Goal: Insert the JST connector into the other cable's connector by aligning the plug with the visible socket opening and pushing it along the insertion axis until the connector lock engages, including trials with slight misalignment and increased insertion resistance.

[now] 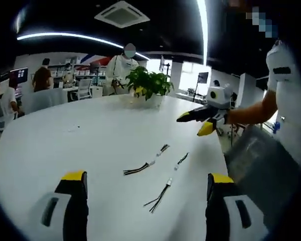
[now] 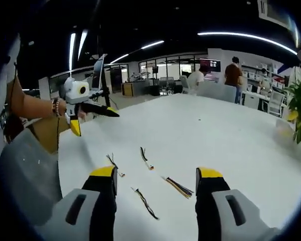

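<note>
Left gripper view: left gripper (image 1: 146,183) at 6 o'clock, yellow-tipped black jaws spread wide, nothing between them. Just beyond, two short black-and-yellow wired cables with small white connectors lie on the white round tabletop (image 1: 65,145): first cable (image 1: 145,164) at centre, second cable (image 1: 168,183) at its 4 o'clock, apart. Farther, at 2 o'clock, right gripper (image 1: 198,123) hovers above the tabletop, jaws parted, empty. Far edge, 12 o'clock: green potted plant (image 1: 149,85).

Right gripper view: own jaws wide apart, empty; cable pieces on the tabletop beyond them.
</note>
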